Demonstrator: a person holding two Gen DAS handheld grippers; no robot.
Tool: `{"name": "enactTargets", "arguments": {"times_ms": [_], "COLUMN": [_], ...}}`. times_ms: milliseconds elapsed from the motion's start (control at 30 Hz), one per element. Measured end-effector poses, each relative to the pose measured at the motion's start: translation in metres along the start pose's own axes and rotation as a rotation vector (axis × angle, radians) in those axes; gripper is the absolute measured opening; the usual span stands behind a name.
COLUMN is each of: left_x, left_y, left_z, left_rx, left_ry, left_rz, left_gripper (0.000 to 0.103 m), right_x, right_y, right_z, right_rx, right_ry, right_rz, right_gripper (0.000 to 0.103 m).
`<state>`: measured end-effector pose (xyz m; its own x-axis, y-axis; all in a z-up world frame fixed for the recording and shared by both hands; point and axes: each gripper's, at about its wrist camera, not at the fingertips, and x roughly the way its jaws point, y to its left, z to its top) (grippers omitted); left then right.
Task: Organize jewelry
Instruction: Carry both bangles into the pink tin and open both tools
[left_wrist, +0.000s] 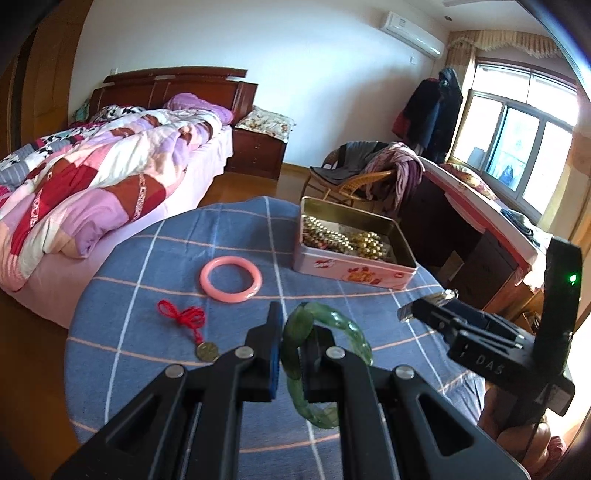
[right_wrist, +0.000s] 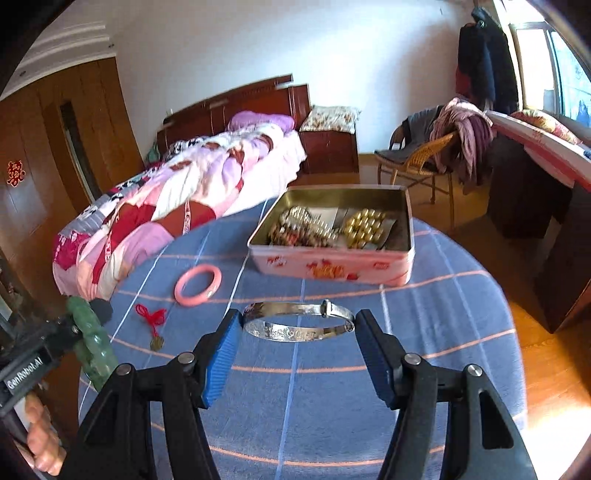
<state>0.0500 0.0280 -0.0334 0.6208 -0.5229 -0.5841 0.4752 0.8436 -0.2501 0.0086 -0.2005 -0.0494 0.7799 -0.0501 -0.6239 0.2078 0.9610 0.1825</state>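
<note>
Your left gripper (left_wrist: 293, 341) is clamped on the green jade bangle (left_wrist: 325, 363); your right gripper (right_wrist: 295, 334) is clamped across the engraved silver bangle (right_wrist: 297, 321).

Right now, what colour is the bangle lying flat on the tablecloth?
Pink. The bangle shows best in the left wrist view.

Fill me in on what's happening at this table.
A person is sorting jewelry with a handheld gripper in each hand. The left gripper has its jaws shut on a green jade bangle, held upright above the blue checked tablecloth. The right gripper holds a silver bangle flat between its jaws. A pink bangle and a red cord pendant lie on the cloth. The open tin already holds beaded pieces.
</note>
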Motion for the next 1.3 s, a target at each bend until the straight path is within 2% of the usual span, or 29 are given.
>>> {"name": "enactTargets", "arguments": {"times_ms": [433, 633, 833, 1033, 1300], "left_x": [0.030, 0.045, 0.076, 0.128, 0.189], "left_y": [-0.043, -0.065, -0.087, -0.089, -0.082], "left_z": [0.010, 0.042, 0.085, 0.102, 0.092], "left_rx": [0.054, 0.087, 0.131, 0.114, 0.092], "left_ry": [0.035, -0.010, -0.079, -0.036, 0.089], "left_rz": [-0.058, -0.094, -0.109, -0.101, -0.044], "left_gripper": [0.009, 0.009, 0.009, 0.009, 0.009], "right_x": [-0.002, -0.005, 0.019, 0.076, 0.135], "right_y": [-0.028, -0.042, -0.056, -0.077, -0.086], "right_z": [0.014, 0.049, 0.094, 0.113, 0.108], "right_rx": [0.046, 0.036, 0.048, 0.109, 0.102], "right_ry": [-0.035, -0.114, -0.166, -0.089, 0.021], "right_rz": [-0.022, -0.051, -0.075, -0.087, -0.082], "right_gripper": [0.063, 0.063, 0.063, 0.064, 0.064]}}
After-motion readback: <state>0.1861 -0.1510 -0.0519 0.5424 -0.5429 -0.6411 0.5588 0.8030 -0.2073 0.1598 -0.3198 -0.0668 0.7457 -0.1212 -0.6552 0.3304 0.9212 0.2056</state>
